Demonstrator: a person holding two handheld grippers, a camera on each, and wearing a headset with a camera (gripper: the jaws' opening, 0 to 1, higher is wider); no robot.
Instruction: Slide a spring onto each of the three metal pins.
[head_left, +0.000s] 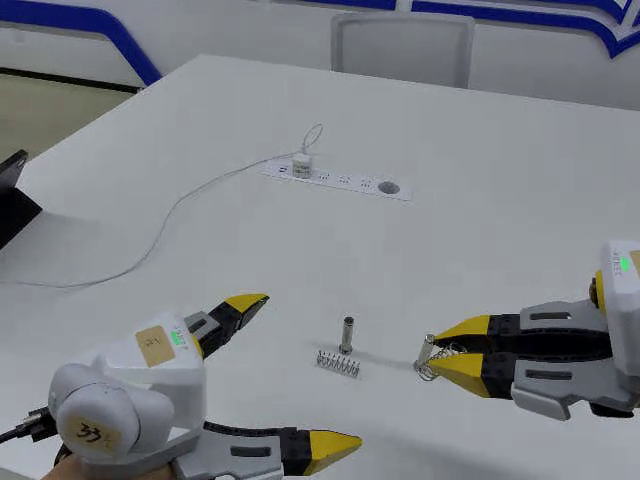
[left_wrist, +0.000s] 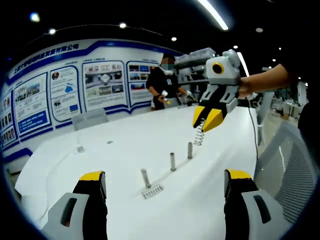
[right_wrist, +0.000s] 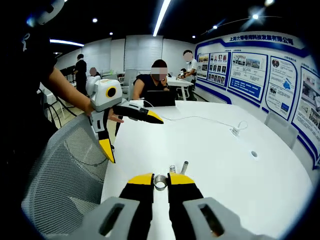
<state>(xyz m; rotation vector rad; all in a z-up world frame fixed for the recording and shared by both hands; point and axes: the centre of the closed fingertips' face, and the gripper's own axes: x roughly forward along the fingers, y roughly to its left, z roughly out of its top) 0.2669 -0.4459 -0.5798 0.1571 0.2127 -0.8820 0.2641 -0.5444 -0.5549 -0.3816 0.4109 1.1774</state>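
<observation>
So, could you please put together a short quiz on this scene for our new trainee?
1. True or false: the left gripper is open.
2. How many metal pins stand upright in the left gripper view? A) two B) three C) five
3. Fill in: the right gripper is shut on a spring, and a second spring lies loose on the ____.

Key: 1 true; 2 B; 3 table.
</observation>
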